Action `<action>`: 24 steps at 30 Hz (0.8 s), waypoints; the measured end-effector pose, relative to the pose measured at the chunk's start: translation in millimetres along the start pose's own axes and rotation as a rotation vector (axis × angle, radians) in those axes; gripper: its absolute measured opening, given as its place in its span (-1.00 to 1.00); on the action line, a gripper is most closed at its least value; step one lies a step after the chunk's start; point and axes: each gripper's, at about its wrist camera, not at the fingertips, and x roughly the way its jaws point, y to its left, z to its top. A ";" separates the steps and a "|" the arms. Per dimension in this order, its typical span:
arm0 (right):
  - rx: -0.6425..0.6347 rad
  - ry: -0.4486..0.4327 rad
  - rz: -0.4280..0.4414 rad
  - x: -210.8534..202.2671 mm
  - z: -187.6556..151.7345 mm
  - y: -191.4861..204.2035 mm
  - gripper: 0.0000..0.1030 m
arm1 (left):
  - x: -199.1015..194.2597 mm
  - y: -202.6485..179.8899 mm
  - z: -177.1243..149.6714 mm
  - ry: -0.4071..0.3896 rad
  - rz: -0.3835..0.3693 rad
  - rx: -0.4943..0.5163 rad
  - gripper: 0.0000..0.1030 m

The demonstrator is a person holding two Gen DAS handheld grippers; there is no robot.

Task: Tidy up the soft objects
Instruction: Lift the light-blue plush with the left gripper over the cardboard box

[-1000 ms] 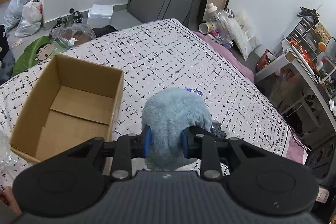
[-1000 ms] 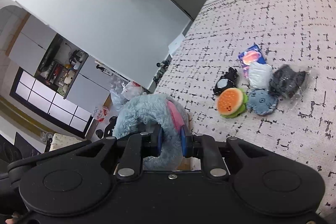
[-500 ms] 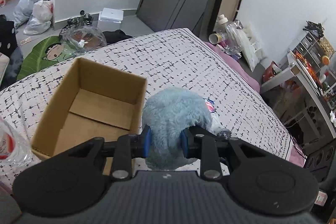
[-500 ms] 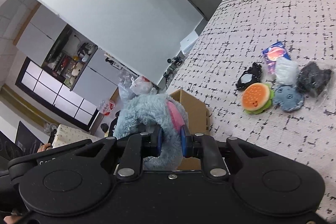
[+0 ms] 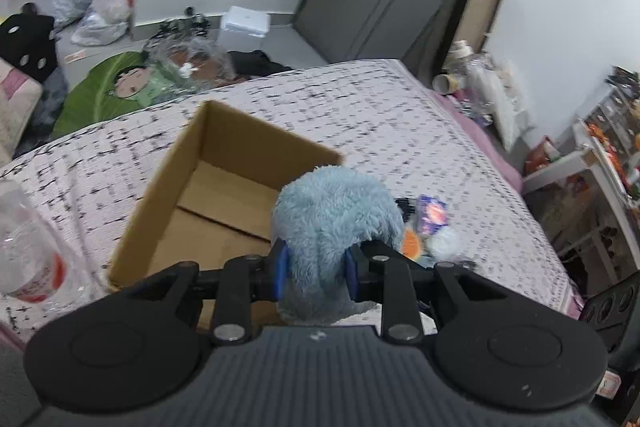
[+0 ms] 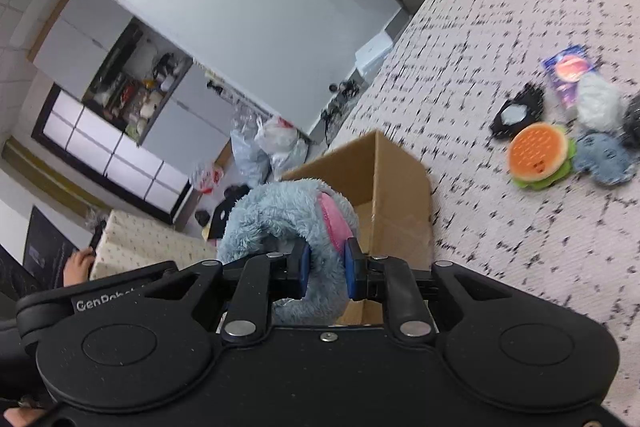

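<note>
Hand-held gripper (image 6: 325, 269): plush's (image 6: 280, 219) pink patch, perhaps ear.

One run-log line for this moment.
left gripper: shut on blue plush toy | right gripper: shut on same | cardboard box: empty, beside toy

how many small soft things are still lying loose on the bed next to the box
6, clustered on the bedspread: a burger plush, black pouch, purple packet, pale fluffy ball, blue-grey plush, and a dark bagged item at the edge. More may be hidden.
</note>
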 end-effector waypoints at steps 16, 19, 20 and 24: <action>-0.065 0.101 -0.052 41.9 -11.9 17.1 -0.65 | 22.7 46.2 3.4 0.036 0.094 -0.077 -0.51; -0.077 0.118 -0.074 46.9 -14.2 18.8 -0.65 | 27.8 50.4 2.5 0.049 0.100 -0.083 -0.52; -0.079 0.125 -0.079 48.0 -14.7 19.1 -0.64 | 29.6 51.7 2.8 0.054 0.106 -0.081 -0.52; -0.103 0.133 -0.099 48.1 -16.1 22.3 -0.58 | 36.0 53.9 2.8 0.073 0.131 -0.073 -0.54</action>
